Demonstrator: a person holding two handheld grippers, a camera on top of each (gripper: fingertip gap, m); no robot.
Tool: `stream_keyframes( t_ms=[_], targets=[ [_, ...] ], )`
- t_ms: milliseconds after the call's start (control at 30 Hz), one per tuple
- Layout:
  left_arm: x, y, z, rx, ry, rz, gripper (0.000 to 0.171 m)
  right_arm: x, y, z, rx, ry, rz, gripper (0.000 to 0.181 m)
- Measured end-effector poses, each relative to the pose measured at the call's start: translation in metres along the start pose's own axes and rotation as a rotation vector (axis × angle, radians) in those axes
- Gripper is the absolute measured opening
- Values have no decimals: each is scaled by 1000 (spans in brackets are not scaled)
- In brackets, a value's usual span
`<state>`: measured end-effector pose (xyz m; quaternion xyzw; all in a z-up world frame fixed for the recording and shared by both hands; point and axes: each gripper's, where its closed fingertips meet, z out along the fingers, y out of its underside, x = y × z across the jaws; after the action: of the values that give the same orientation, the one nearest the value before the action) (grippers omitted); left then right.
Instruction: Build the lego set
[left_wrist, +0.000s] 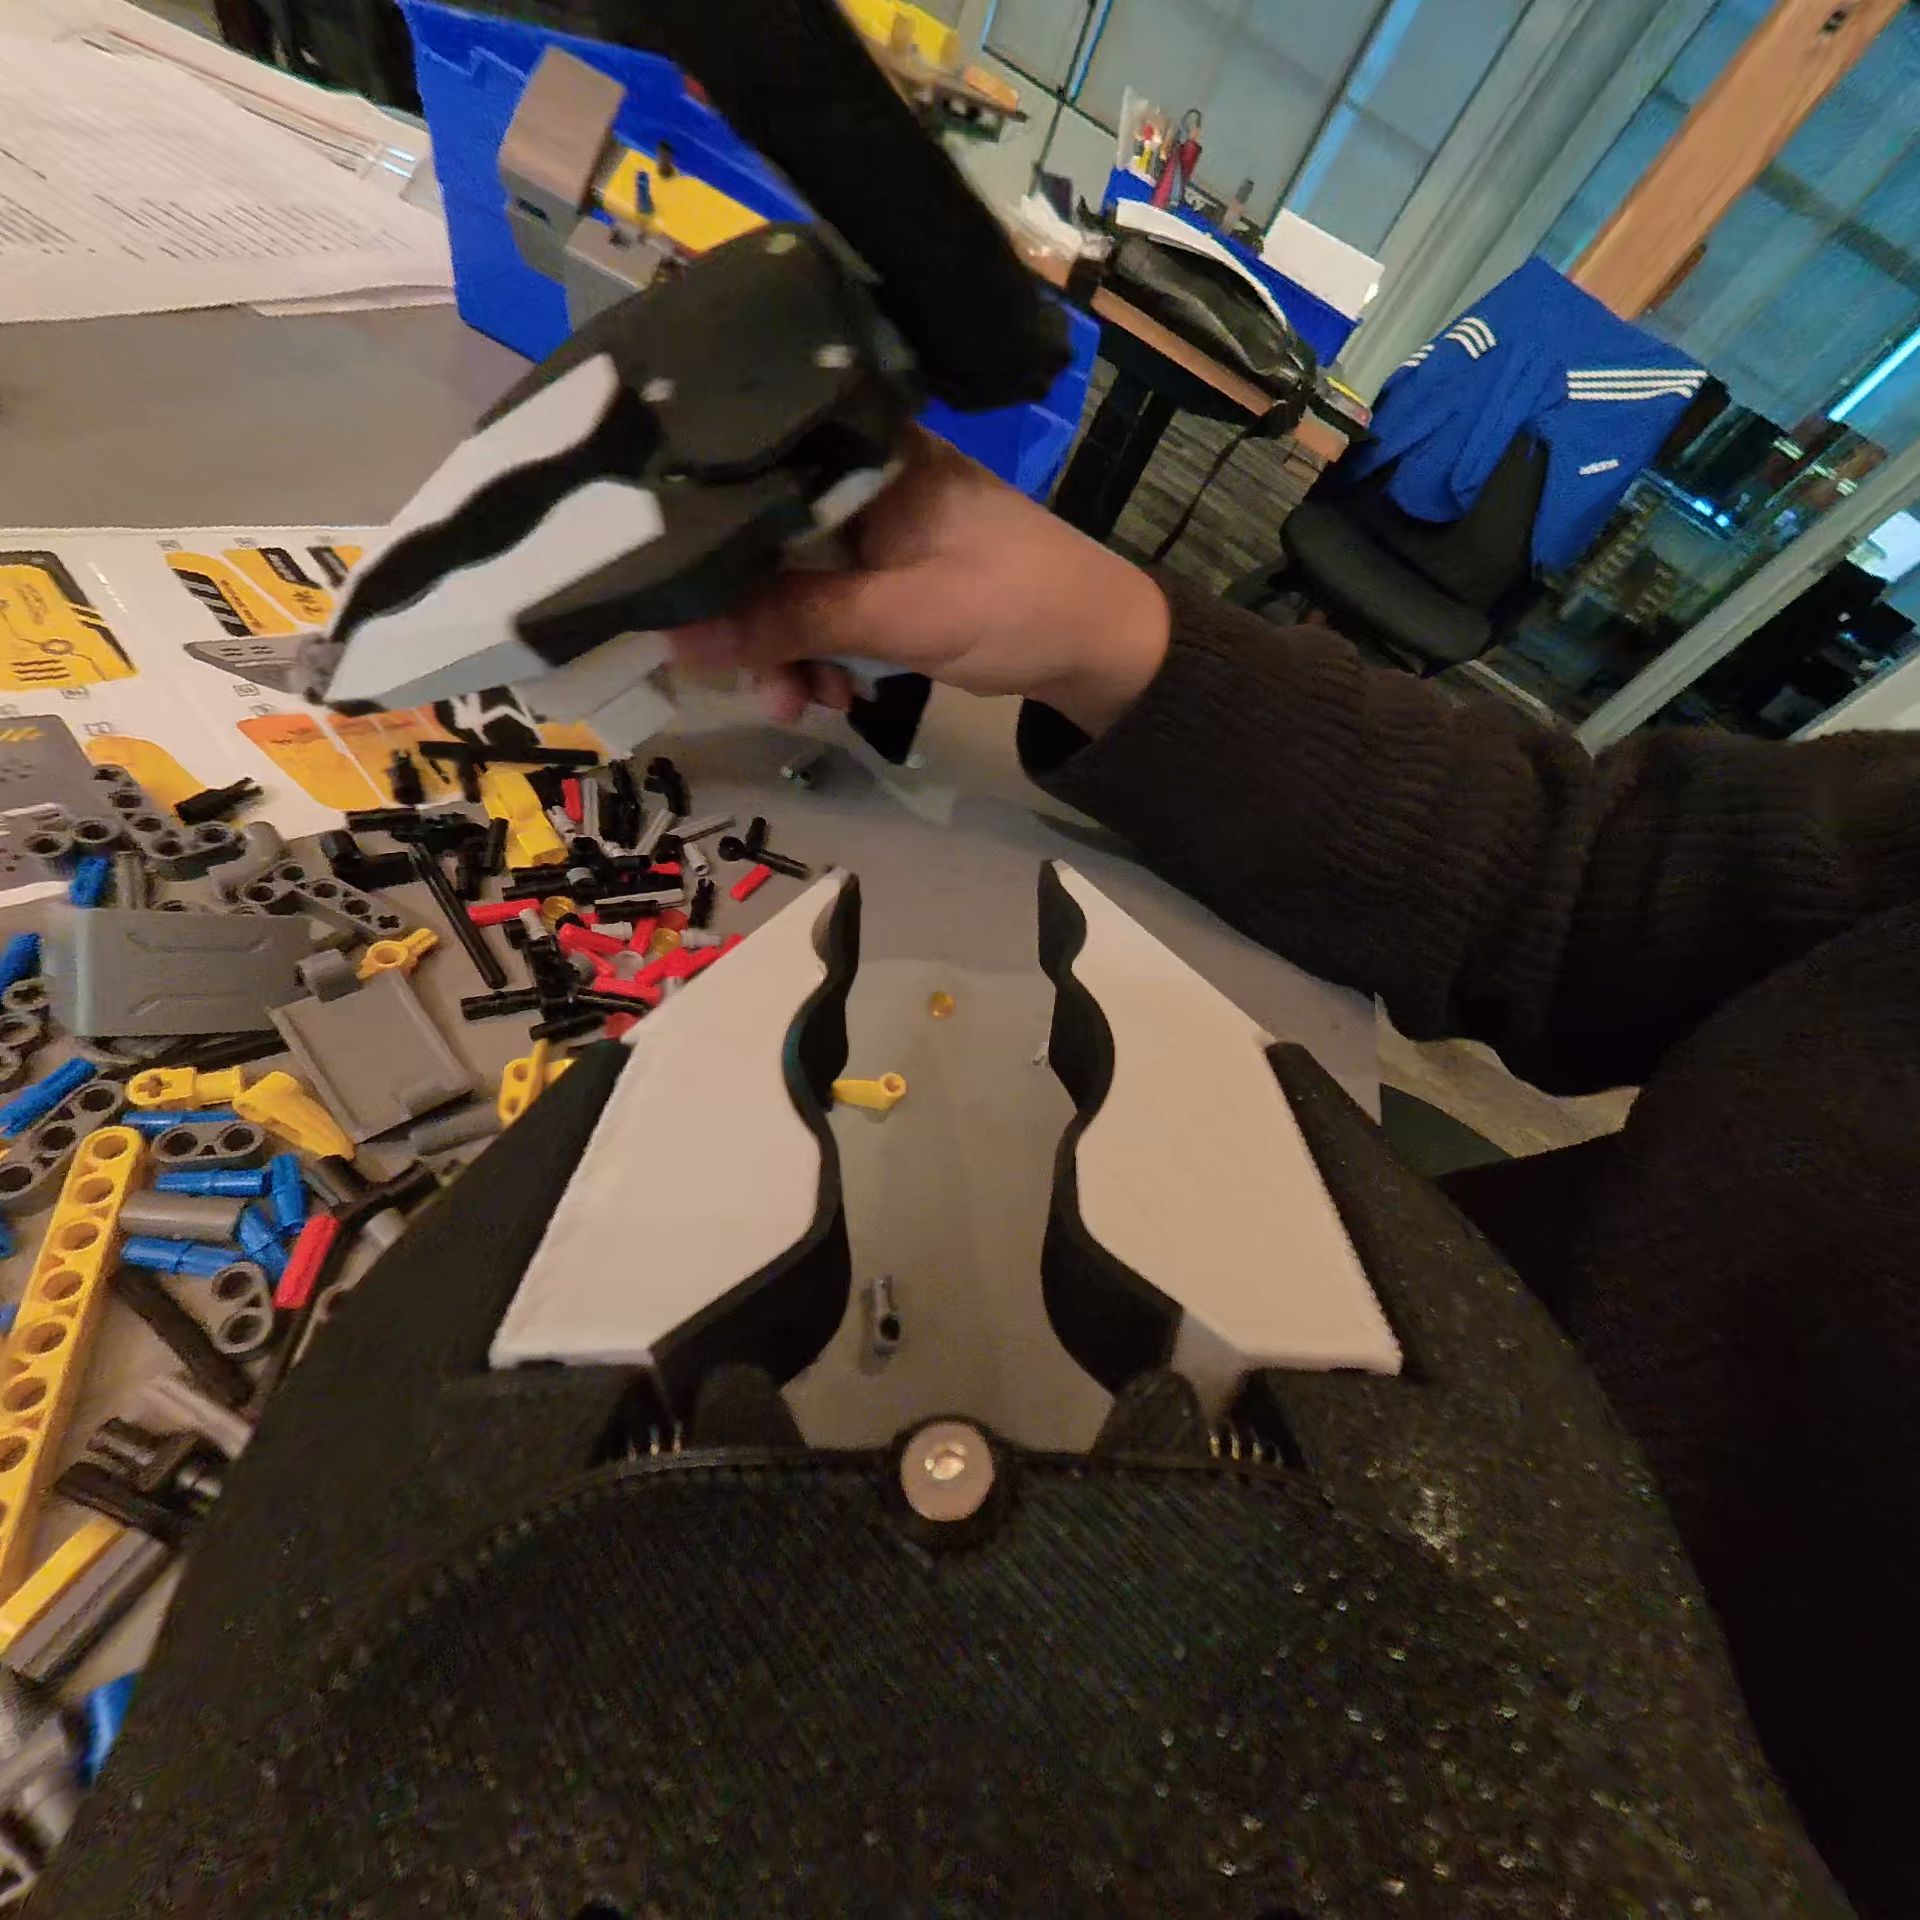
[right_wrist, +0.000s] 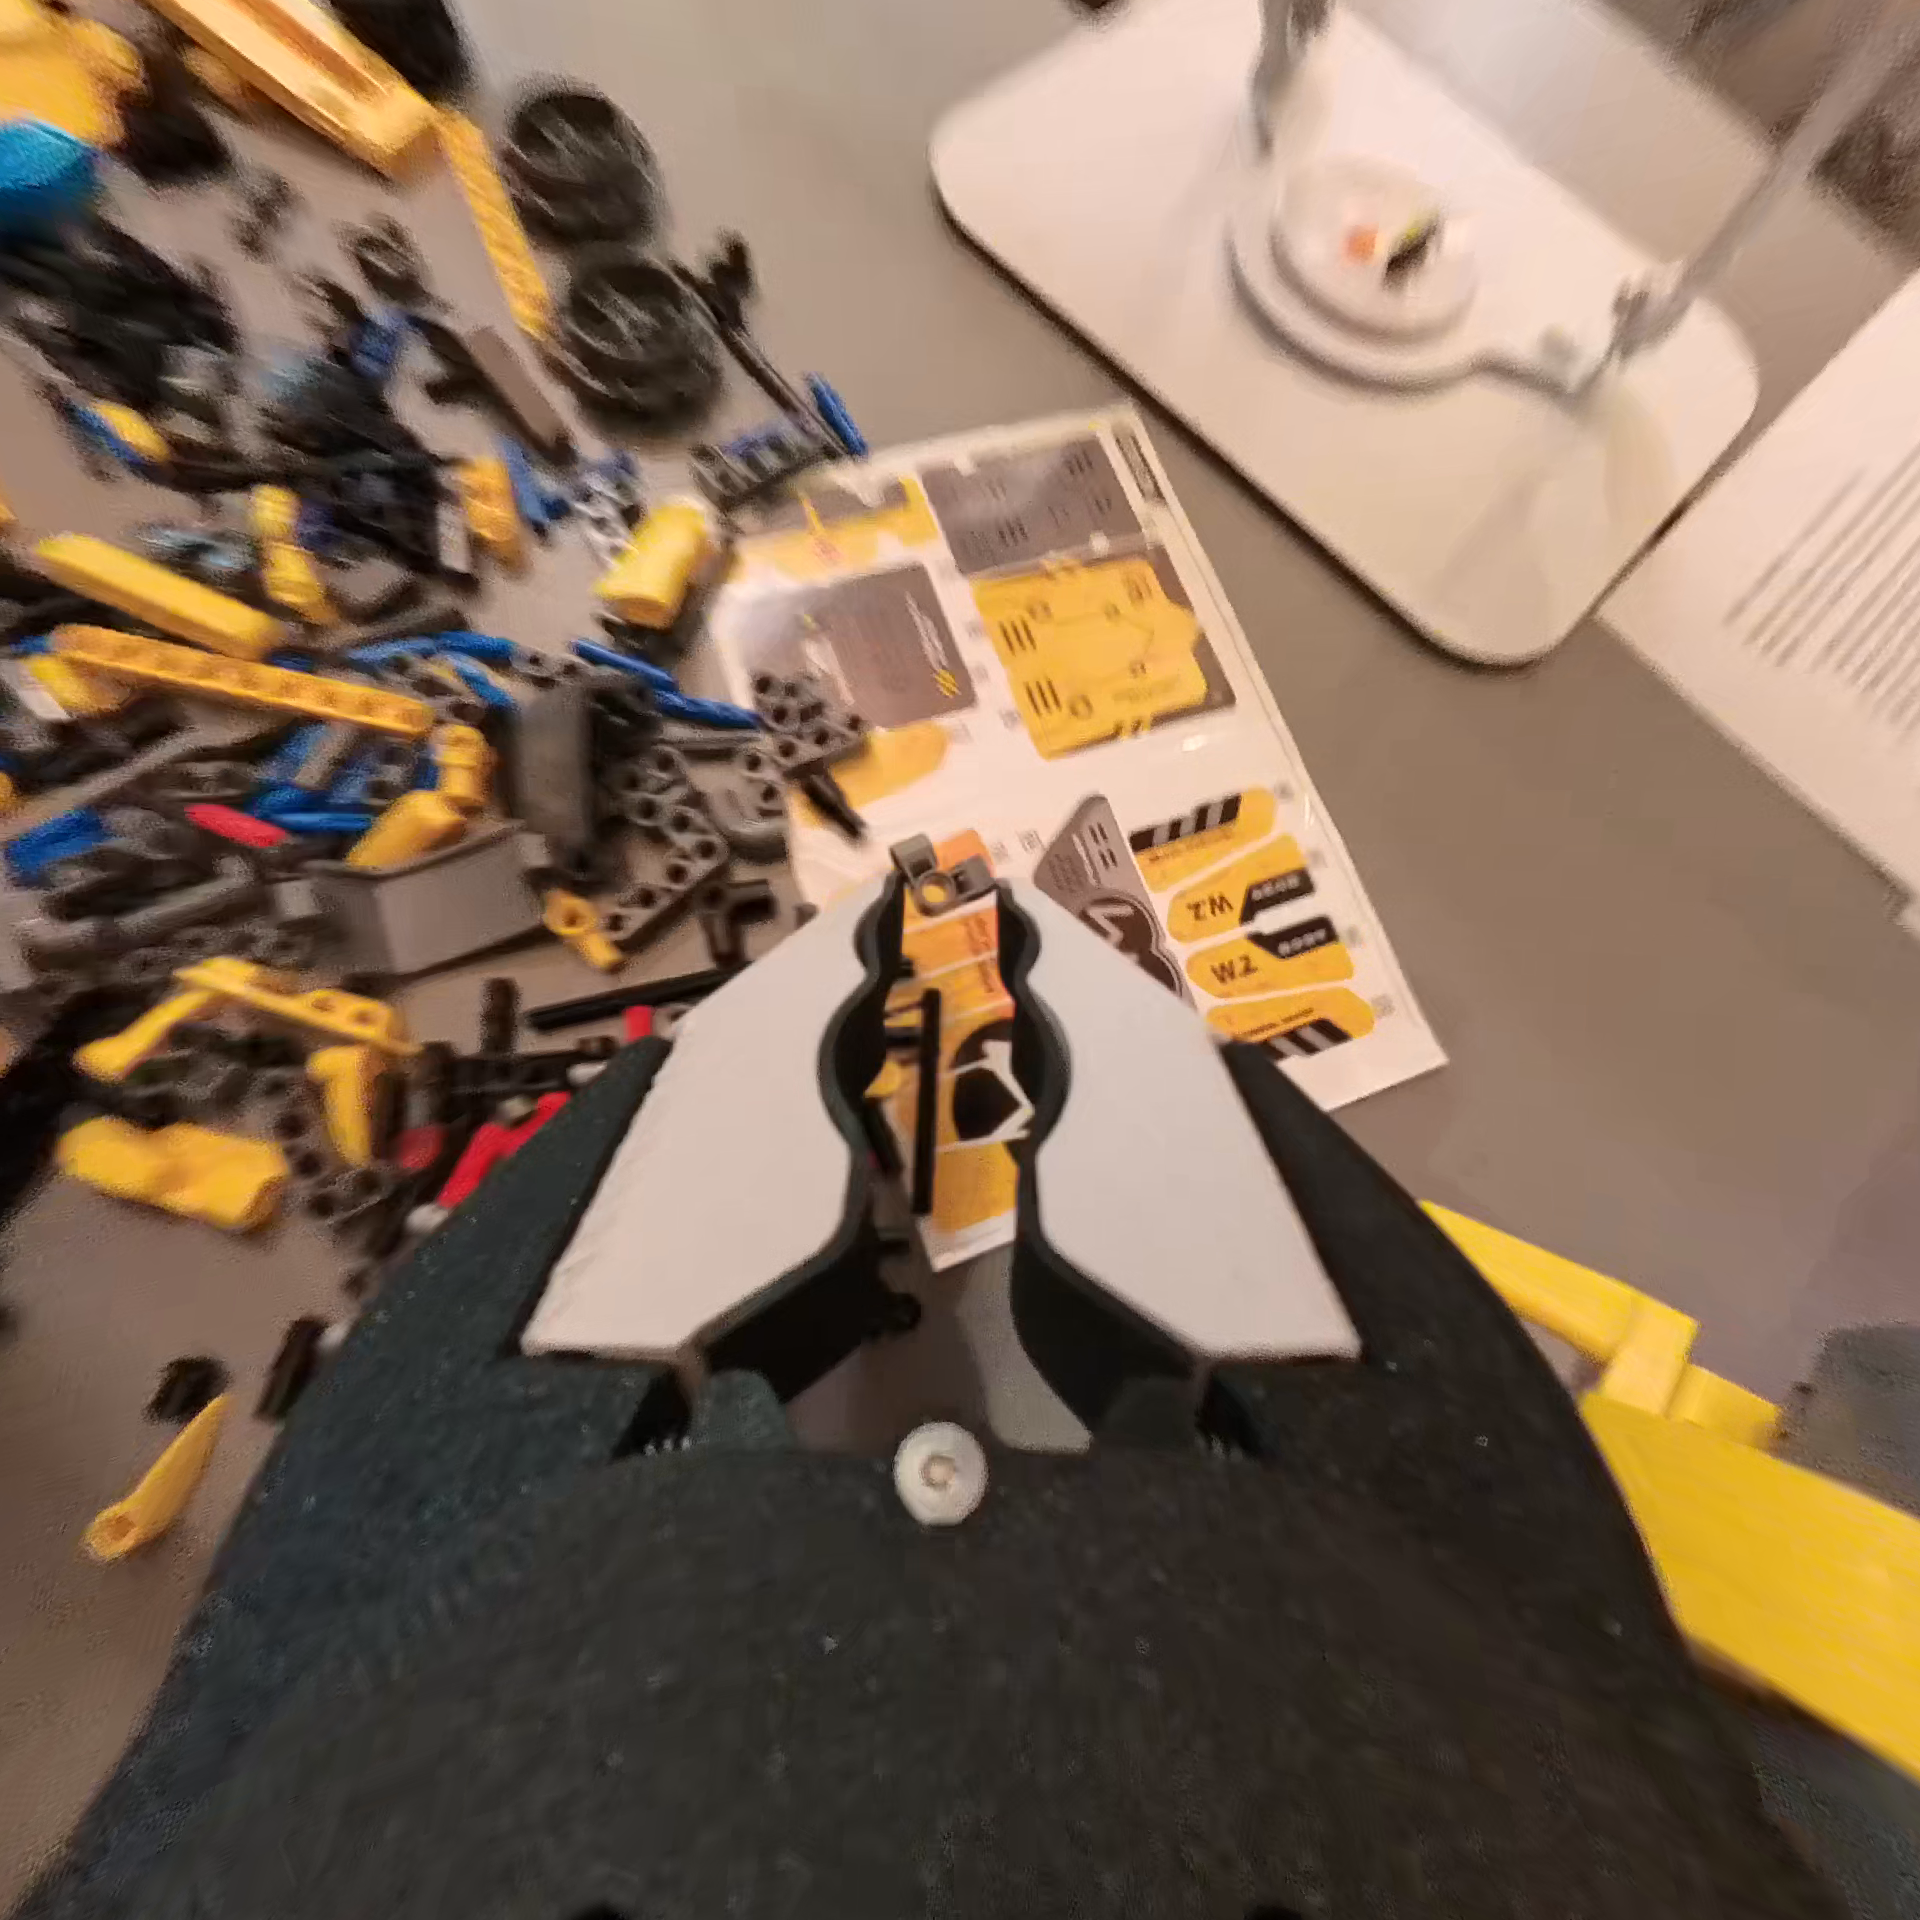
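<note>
My left gripper (left_wrist: 948, 883) is open and empty, low over the grey table. Between its fingers lie a small yellow connector (left_wrist: 871, 1091), a tiny amber stud (left_wrist: 940, 1003) and a small grey pin (left_wrist: 881, 1311). My right gripper (right_wrist: 940, 883) is shut on a small black connector piece with a yellow centre (right_wrist: 932, 883), held above the sticker sheet (right_wrist: 1091, 665). The right gripper also shows in the left wrist view (left_wrist: 322, 665), raised over the sheet and held by a hand (left_wrist: 966, 592). A heap of yellow, blue, black, grey and red building pieces (left_wrist: 312, 997) lies left of both grippers.
A blue bin (left_wrist: 488, 208) with a grey and yellow assembly stands behind the pile. Printed sheets (left_wrist: 156, 187) lie at the far left. A white stand base (right_wrist: 1351, 343) sits beyond the sticker sheet. A yellow part (right_wrist: 1714, 1507) lies at the lower right. A dark sleeve (left_wrist: 1507, 935) crosses from the right. The left gripper's tips are roughly 15 cm from the right gripper's.
</note>
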<state>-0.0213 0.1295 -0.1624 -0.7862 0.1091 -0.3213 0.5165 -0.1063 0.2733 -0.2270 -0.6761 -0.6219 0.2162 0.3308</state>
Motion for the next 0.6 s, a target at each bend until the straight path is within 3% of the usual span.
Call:
stream_keyframes(
  t_ms=[100,167,267,433,600],
  targets=[
    [-7,-12,-8,88,-18,-55,41,-24,-26,-40,186,-6,-118,16],
    [-11,-33,-23,238,6,-137,27,-51,-41,-75,350,-12,-242,16],
    [-18,-46,-37,338,55,-241,25,-90,-50,-121,563,20,-354,16],
    [6,-39,-21,298,188,-274,31,-115,-36,-145,627,170,-486,16],
    [25,-37,-14,319,297,-320,15,-122,-26,-154,649,279,-560,16]
  ],
)
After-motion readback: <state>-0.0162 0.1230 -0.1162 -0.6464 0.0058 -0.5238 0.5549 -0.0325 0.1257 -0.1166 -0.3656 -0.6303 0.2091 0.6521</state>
